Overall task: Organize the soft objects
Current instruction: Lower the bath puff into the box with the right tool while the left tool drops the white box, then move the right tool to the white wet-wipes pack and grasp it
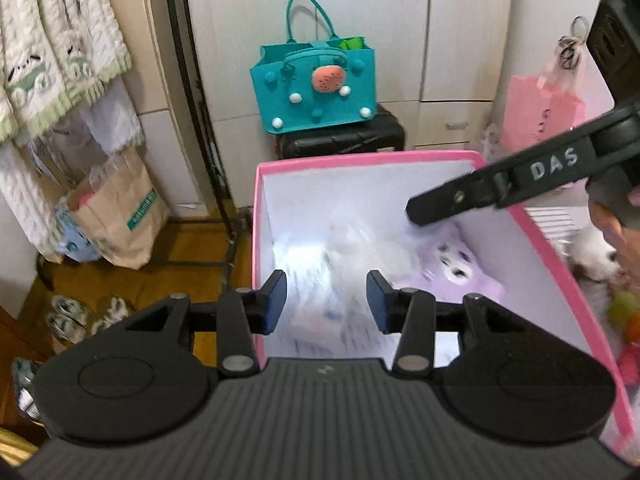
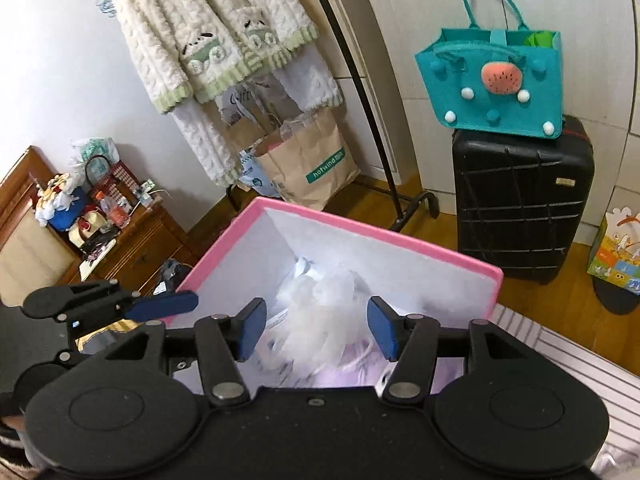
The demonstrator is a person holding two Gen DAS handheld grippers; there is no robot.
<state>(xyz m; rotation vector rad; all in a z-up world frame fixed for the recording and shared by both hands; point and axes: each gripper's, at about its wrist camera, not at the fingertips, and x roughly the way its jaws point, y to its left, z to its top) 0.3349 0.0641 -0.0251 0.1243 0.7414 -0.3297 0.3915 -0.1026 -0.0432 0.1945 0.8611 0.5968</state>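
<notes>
A pink-rimmed storage box [image 1: 362, 157] with white inner walls stands below both grippers; it also shows in the right wrist view [image 2: 384, 236]. Inside lie a white mesh puff [image 2: 324, 316], blurred in the left wrist view [image 1: 340, 256], and a lilac soft item with a printed face [image 1: 452, 266]. My left gripper [image 1: 326, 304] is open and empty over the box's near left corner. My right gripper [image 2: 316, 330] is open and empty above the puff. One of its fingers [image 1: 460, 200] reaches in from the right in the left wrist view.
A teal felt bag [image 1: 316, 84] sits on a black suitcase [image 2: 520, 200] behind the box. A clothes rack with cream robes [image 2: 208, 40] and paper bags [image 2: 312, 160] stands left. More plush toys [image 1: 596, 264] lie right of the box. A wooden dresser [image 2: 120, 240] is far left.
</notes>
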